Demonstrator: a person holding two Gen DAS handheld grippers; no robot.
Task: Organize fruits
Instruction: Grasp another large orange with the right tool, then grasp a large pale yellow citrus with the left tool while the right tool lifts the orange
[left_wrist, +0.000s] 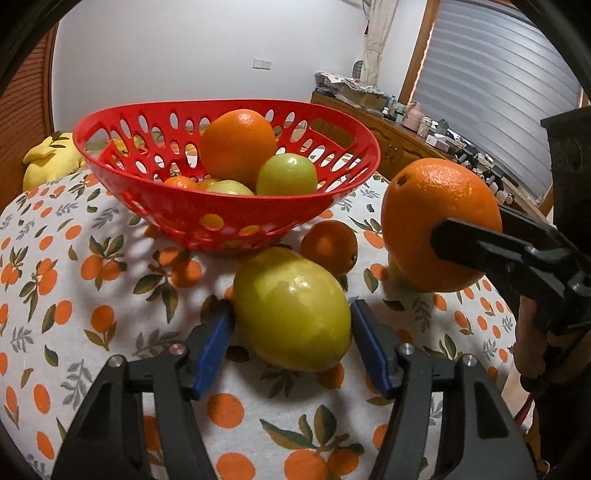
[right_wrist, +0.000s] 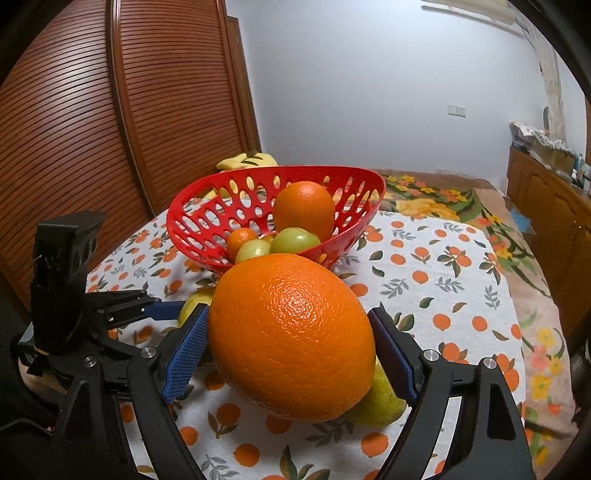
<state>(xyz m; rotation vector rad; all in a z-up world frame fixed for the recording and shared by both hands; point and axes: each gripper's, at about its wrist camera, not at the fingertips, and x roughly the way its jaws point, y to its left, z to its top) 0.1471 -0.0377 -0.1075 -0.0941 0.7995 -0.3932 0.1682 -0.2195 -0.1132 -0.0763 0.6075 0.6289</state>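
A red perforated basket (left_wrist: 110, 147) (right_wrist: 184, 229) stands on the table with a large orange (left_wrist: 238, 147) (right_wrist: 304, 210), green fruits (left_wrist: 286, 175) and a small orange inside. My left gripper (left_wrist: 291, 325) has its blue pads on either side of a yellow-green fruit (left_wrist: 291, 310) lying on the cloth; contact looks close but a small gap shows. My right gripper (right_wrist: 291, 343) is shut on a big orange (right_wrist: 291, 339) (left_wrist: 439, 221) and holds it above the table, right of the basket. A small orange (left_wrist: 328, 247) lies just in front of the basket.
The table carries a cloth (left_wrist: 92, 295) (right_wrist: 443, 288) printed with oranges. Another green fruit (right_wrist: 380, 402) lies under the held orange. A yellow plush toy (left_wrist: 51, 158) sits behind the table. A wooden sideboard (left_wrist: 406, 144) with clutter stands at the right, a slatted door (right_wrist: 92, 129) at the left.
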